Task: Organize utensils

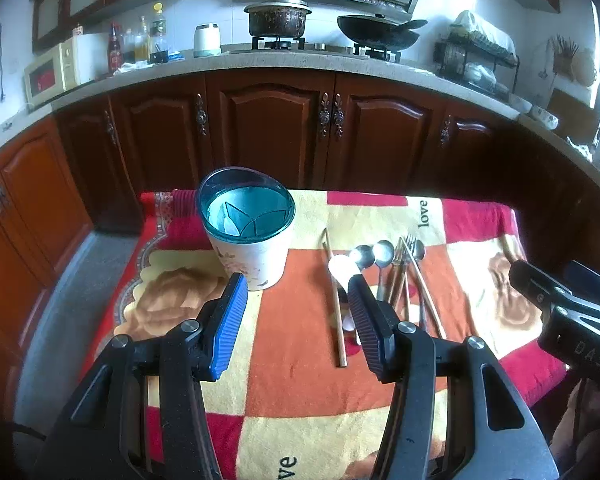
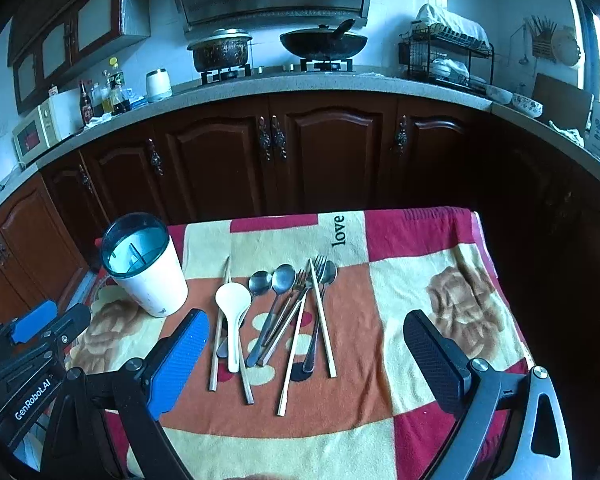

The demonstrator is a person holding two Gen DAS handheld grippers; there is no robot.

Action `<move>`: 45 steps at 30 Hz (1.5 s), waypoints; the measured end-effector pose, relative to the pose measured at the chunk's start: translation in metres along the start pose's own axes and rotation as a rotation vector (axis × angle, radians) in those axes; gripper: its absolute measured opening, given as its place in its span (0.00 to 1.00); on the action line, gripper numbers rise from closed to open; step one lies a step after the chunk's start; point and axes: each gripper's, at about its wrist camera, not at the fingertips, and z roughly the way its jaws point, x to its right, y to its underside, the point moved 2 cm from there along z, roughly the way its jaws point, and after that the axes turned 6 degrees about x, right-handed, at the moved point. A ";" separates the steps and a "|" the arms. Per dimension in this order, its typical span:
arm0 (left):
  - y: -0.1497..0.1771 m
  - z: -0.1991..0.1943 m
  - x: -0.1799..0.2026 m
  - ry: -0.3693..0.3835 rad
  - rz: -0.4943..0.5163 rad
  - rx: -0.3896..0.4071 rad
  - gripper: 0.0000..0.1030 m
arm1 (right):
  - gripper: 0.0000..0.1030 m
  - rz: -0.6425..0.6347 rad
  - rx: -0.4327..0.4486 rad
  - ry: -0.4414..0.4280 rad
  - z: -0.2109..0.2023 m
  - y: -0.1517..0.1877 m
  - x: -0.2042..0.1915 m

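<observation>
A white utensil holder (image 1: 250, 248) with a teal divided rim stands upright on the blanket-covered table, also in the right wrist view (image 2: 148, 276). Right of it lies a loose pile of utensils: a white plastic spoon (image 2: 231, 312), metal spoons (image 2: 282, 280), forks (image 2: 316, 270) and several wooden chopsticks (image 2: 322, 320). The pile shows in the left wrist view (image 1: 384, 272) too. My left gripper (image 1: 298, 284) is open and empty, above the table between holder and pile. My right gripper (image 2: 306, 330) is open wide and empty, hovering over the near ends of the utensils.
A red, orange and cream blanket (image 2: 420, 280) covers the small table. Dark wooden cabinets (image 2: 332, 152) stand behind it under a counter with stove, pots (image 2: 220, 50), microwave (image 2: 40, 128) and dish rack (image 2: 446, 56). The floor drops away left of the table.
</observation>
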 end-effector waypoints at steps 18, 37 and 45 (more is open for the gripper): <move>-0.006 -0.009 -0.004 0.006 -0.025 0.010 0.50 | 0.94 -0.021 0.019 -0.015 -0.009 -0.006 -0.007; -0.007 -0.009 -0.006 0.002 -0.032 0.008 0.50 | 0.94 -0.026 0.013 -0.022 -0.007 -0.007 -0.011; -0.005 -0.003 -0.006 0.007 -0.033 -0.011 0.51 | 0.94 -0.030 -0.007 -0.031 0.000 -0.005 -0.011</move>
